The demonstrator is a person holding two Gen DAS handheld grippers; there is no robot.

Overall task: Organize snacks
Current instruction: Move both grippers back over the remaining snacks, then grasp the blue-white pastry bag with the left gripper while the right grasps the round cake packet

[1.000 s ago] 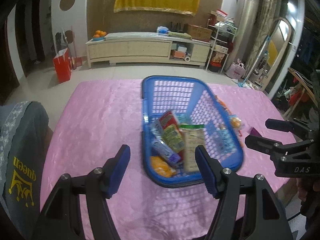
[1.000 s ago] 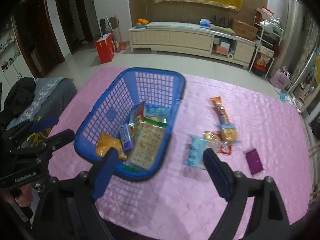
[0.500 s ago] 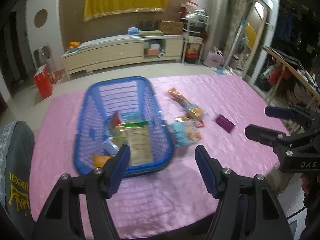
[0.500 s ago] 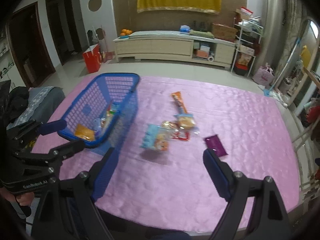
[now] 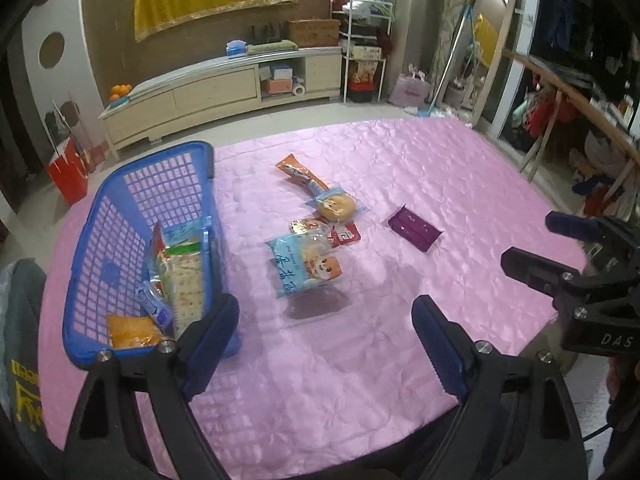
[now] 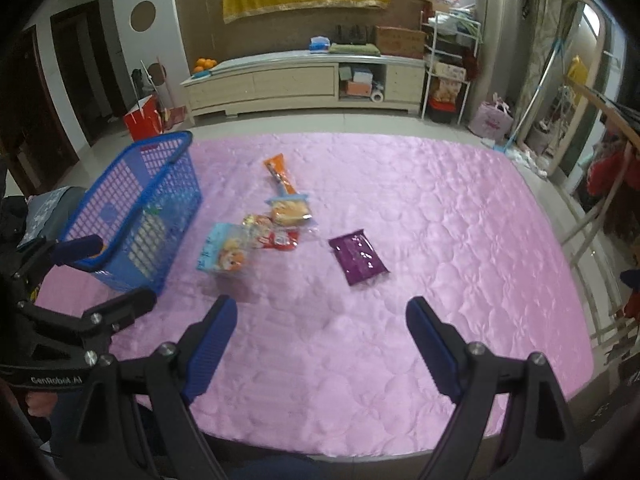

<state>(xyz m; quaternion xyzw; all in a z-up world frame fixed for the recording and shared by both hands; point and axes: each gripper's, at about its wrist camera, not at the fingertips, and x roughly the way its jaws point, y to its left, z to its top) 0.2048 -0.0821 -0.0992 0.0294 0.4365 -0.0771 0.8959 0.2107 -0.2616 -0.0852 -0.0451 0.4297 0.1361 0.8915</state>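
Left wrist view: the left gripper (image 5: pixel 326 322) is being held above the near part of a table covered by a pink quilted cloth (image 5: pixel 400 168), its jaws being opened at this moment, with nothing between them but bare cloth. A blue plastic basket (image 5: pixel 120 200) is being shown at the left of the table, several snack packets lying inside it, among them a cracker pack (image 5: pixel 184 280) and an orange packet (image 5: pixel 132 330). Just right of the basket, a light blue packet (image 5: pixel 304 266) is lying on the cloth, touching a small red-and-white packet (image 5: pixel 342 234). Beyond these a wrapped round bun (image 5: pixel 336 205) is resting against the end of a long orange wrapper (image 5: pixel 298 170). A purple packet (image 5: pixel 416 229) is lying apart, further right. The right gripper (image 5: pixel 556 240) is being seen at the right edge, over the table's corner.

In the right wrist view, the right gripper (image 6: pixel 320 328) is being held wide apart over empty cloth, nothing being gripped. The purple packet (image 6: pixel 359 257) is lying just beyond its fingertips, the blue basket (image 6: pixel 132 208) well to the left, and the left gripper (image 6: pixel 108 276) is being seen in front of the basket.
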